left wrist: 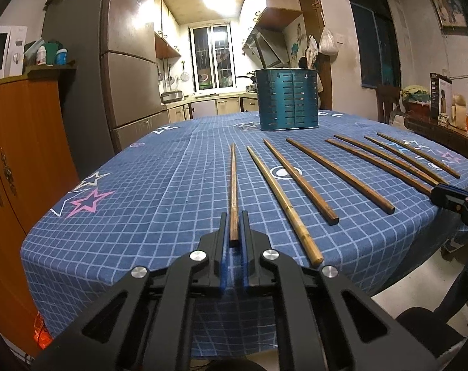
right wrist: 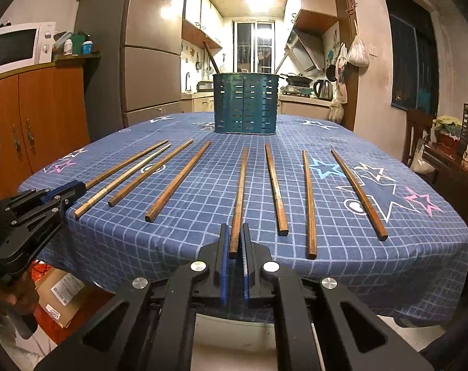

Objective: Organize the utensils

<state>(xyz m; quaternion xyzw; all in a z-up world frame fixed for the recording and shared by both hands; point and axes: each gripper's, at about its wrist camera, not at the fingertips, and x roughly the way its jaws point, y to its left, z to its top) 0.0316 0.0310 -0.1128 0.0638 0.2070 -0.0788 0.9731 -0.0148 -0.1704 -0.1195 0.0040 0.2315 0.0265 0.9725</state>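
Observation:
Several wooden chopsticks lie in a row on the blue checked tablecloth (left wrist: 141, 185), pointing toward a teal slotted utensil holder (left wrist: 288, 99) at the far side, also in the right wrist view (right wrist: 245, 103). My left gripper (left wrist: 234, 216) is shut on the near end of the leftmost chopstick (left wrist: 233, 185), which rests on the cloth. My right gripper (right wrist: 234, 228) is shut on the near end of a middle chopstick (right wrist: 240, 191). The left gripper shows at the left of the right wrist view (right wrist: 74, 190), the right gripper at the right edge of the left wrist view (left wrist: 444, 193).
The table's near edge (right wrist: 203, 281) lies just under both grippers. A wooden cabinet (left wrist: 17, 154) with a microwave (right wrist: 14, 46) stands left, a fridge (left wrist: 128, 71) behind. A cluttered side table (left wrist: 444, 123) and chair stand right. A cardboard box (right wrist: 61, 296) lies on the floor.

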